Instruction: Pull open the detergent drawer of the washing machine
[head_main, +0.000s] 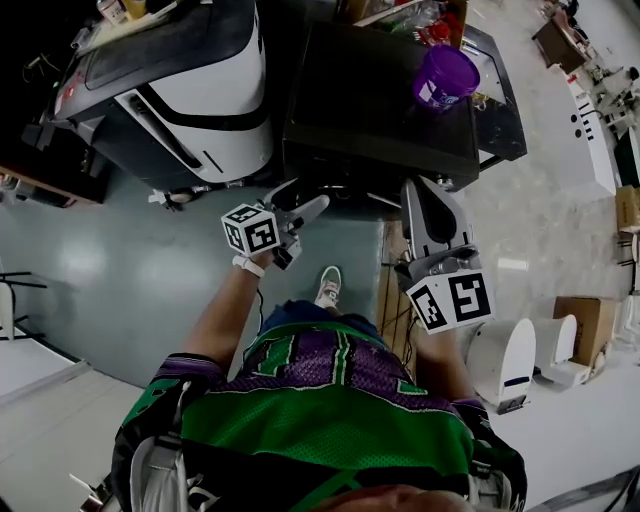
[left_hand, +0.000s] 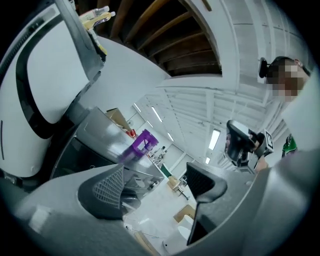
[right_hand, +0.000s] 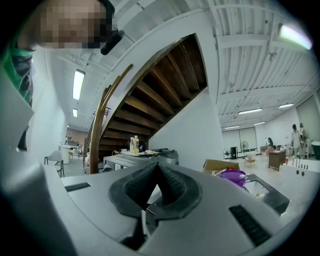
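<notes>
A dark washing machine (head_main: 380, 100) stands ahead of me with a purple cup (head_main: 446, 76) on its top; its front and detergent drawer are hidden from the head view. My left gripper (head_main: 300, 213) hangs just before the machine's lower left edge, open, nothing between its pads. In the left gripper view the open left gripper (left_hand: 156, 180) faces the dark machine (left_hand: 95, 145) and the cup (left_hand: 142, 142). My right gripper (head_main: 422, 195) is at the machine's lower right corner. In the right gripper view the right gripper (right_hand: 157, 172) has its pads meeting at the tips, nothing seen between them.
A white-and-black washing machine (head_main: 190, 90) stands left of the dark one. A cardboard box (head_main: 585, 320) and a white appliance (head_main: 510, 365) sit on the floor at right. My shoe (head_main: 328, 288) is beside wooden slats (head_main: 393, 300). A staircase (right_hand: 150, 100) rises behind.
</notes>
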